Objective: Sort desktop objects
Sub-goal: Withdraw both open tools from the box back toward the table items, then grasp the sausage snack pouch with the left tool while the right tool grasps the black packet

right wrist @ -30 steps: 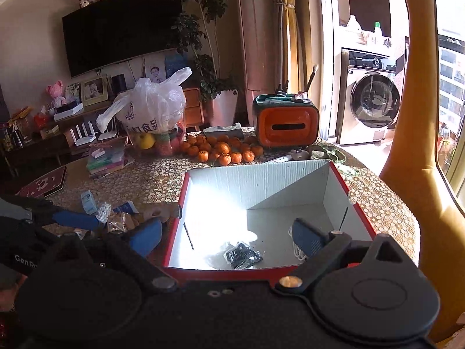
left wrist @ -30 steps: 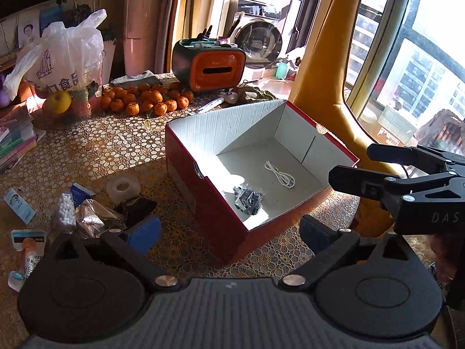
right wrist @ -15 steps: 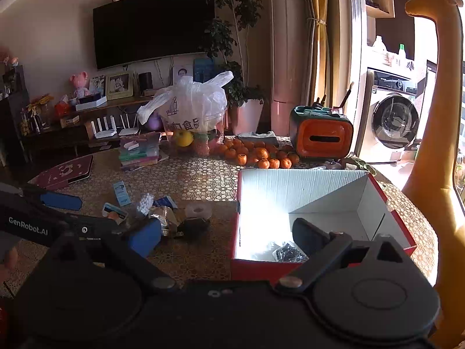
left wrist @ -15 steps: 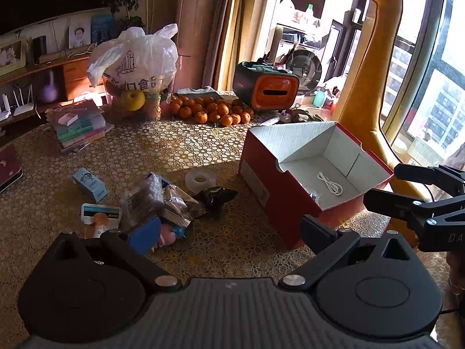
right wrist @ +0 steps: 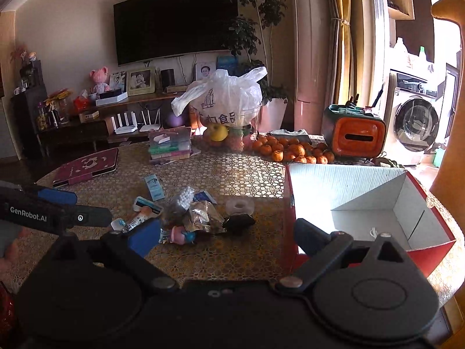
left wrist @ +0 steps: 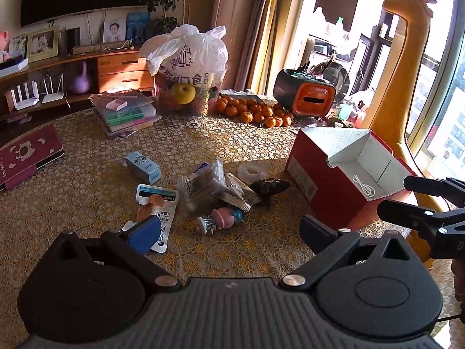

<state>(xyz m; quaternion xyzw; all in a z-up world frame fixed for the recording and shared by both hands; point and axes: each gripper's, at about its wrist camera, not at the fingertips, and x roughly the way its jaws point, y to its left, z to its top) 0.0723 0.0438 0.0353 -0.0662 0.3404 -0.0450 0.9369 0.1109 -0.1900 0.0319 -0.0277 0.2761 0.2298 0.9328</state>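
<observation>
Clutter for sorting lies in a loose heap on the worktop [left wrist: 87,174] just left of the red box [left wrist: 319,180]: a cotton-swab bag [left wrist: 203,184], foil packets [left wrist: 237,193], a tape roll [left wrist: 252,171], a small figurine [left wrist: 221,219], a tube in its packet [left wrist: 155,206] and a blue carton [left wrist: 143,167]. Inside the red box I see a coiled white cable [left wrist: 363,185]. My left gripper [left wrist: 229,229] hangs above the heap and my right gripper [right wrist: 226,234] near the box's left wall, both with jaws spread wide and holding nothing.

Box floor: the red box [right wrist: 363,192] hides most of it behind its near wall — only a white cable [left wrist: 363,185] shows.
Purple folder [left wrist: 26,157]: cut by the left edge (left wrist view).
</observation>
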